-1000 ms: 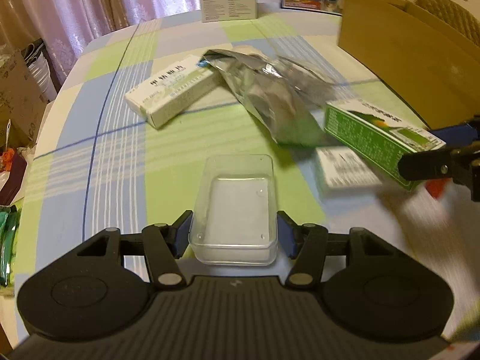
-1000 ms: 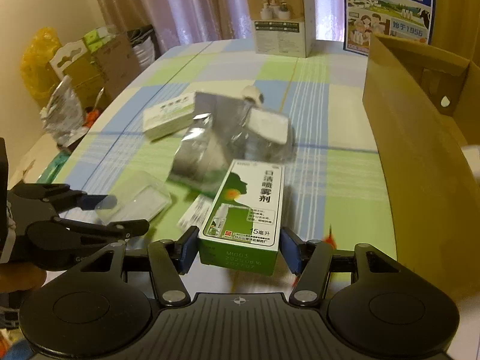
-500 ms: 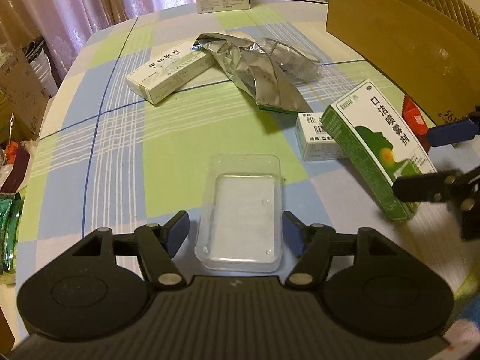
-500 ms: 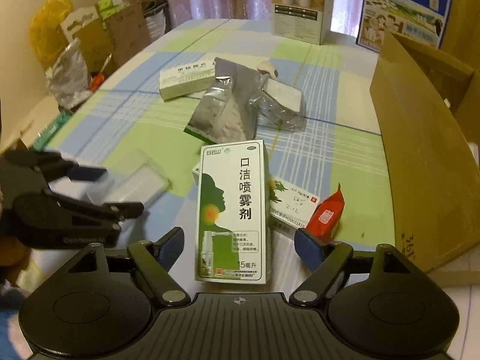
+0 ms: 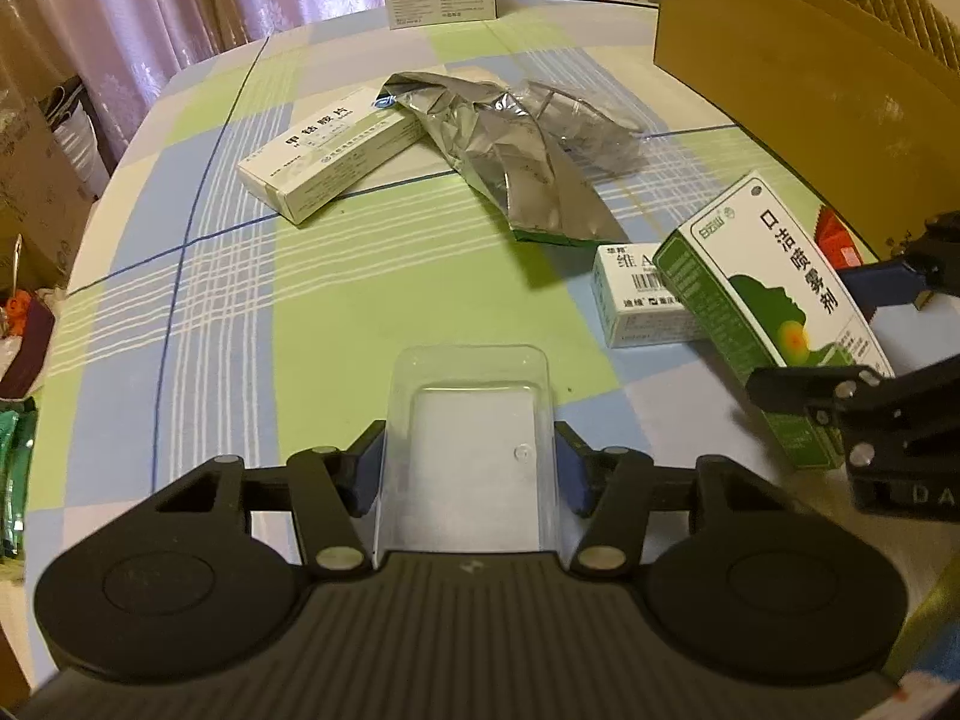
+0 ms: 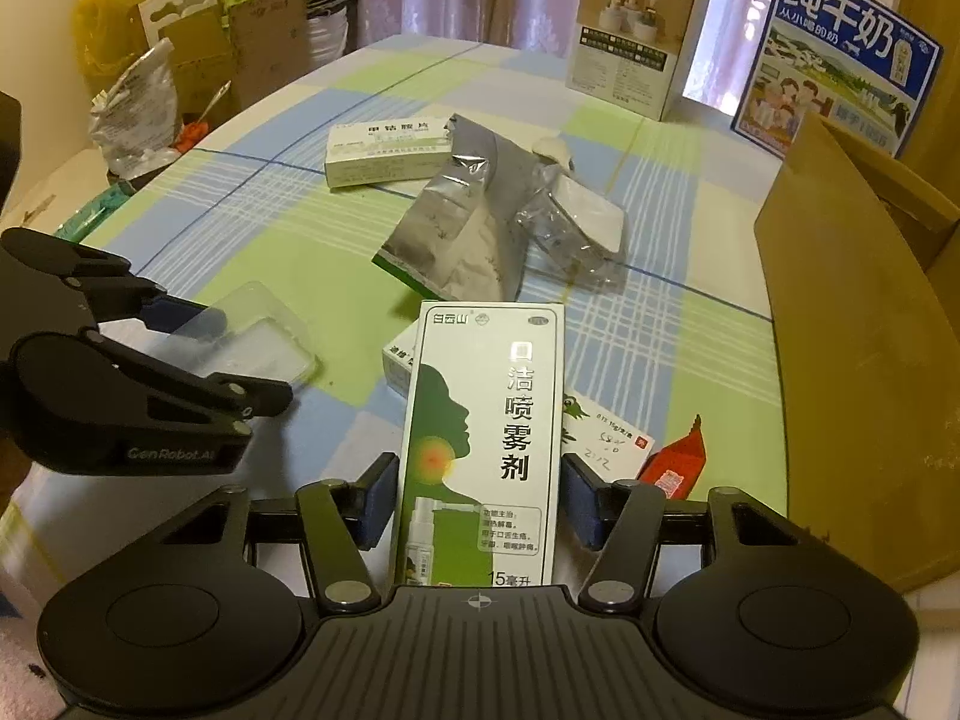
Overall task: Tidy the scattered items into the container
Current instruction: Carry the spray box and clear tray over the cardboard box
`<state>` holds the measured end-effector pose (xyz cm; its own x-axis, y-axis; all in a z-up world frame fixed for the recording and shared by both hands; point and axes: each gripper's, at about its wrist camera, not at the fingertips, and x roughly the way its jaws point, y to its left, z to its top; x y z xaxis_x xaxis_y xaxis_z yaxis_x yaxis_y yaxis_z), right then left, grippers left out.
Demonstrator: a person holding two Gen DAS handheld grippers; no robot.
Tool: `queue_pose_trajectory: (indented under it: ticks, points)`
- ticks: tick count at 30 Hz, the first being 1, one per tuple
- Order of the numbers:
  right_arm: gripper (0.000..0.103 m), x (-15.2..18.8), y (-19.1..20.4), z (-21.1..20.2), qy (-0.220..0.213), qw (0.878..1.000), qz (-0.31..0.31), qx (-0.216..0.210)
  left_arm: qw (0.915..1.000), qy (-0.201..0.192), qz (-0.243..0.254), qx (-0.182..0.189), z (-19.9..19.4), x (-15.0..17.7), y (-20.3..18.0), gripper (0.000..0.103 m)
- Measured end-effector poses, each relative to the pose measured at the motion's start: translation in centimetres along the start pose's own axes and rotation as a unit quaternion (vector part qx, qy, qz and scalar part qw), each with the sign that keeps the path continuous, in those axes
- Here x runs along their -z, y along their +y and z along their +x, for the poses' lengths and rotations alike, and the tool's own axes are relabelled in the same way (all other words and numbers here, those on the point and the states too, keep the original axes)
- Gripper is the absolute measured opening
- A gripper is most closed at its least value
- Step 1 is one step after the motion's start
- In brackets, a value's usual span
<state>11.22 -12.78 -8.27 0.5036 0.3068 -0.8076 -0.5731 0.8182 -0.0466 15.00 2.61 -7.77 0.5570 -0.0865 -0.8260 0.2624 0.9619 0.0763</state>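
Observation:
My left gripper (image 5: 468, 468) is shut on a clear plastic tray (image 5: 471, 420), also seen in the right wrist view (image 6: 252, 336). My right gripper (image 6: 480, 498) is shut on a green-and-white spray box (image 6: 486, 438), which also shows in the left wrist view (image 5: 774, 306). On the checked tablecloth lie a long white medicine box (image 5: 336, 150), a crumpled silver foil bag (image 5: 510, 162), a small white box (image 5: 636, 294), a flat white card box (image 6: 606, 438) and a red sachet (image 6: 675, 462). The open cardboard box (image 6: 852, 324) stands on the right.
A tall printed carton (image 6: 636, 36) and a blue milk carton (image 6: 834, 54) stand at the table's far edge. Bags and cardboard (image 6: 156, 72) are piled beyond the left edge. A green packet (image 5: 15, 480) lies at the left rim.
Both grippers opened about half a second ago and have closed again on the same items. The spray box now lies flatter and lower, nearer the table front.

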Motion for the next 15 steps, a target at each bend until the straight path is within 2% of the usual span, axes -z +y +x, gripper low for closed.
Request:
queue_pose_trajectory:
  ticks: [8,15]
  points:
    - [0.054,-0.1,-1.2,-3.5,-0.033,0.998,0.046,-0.010,0.9996,-0.023,-0.018,0.002,-4.1,-0.5,-0.8,0.052]
    - [0.054,0.1,-3.6,-8.7,-0.058,0.993,0.107,-0.013,0.9984,-0.048,-0.021,0.019,-8.3,-1.2,-3.5,0.052]
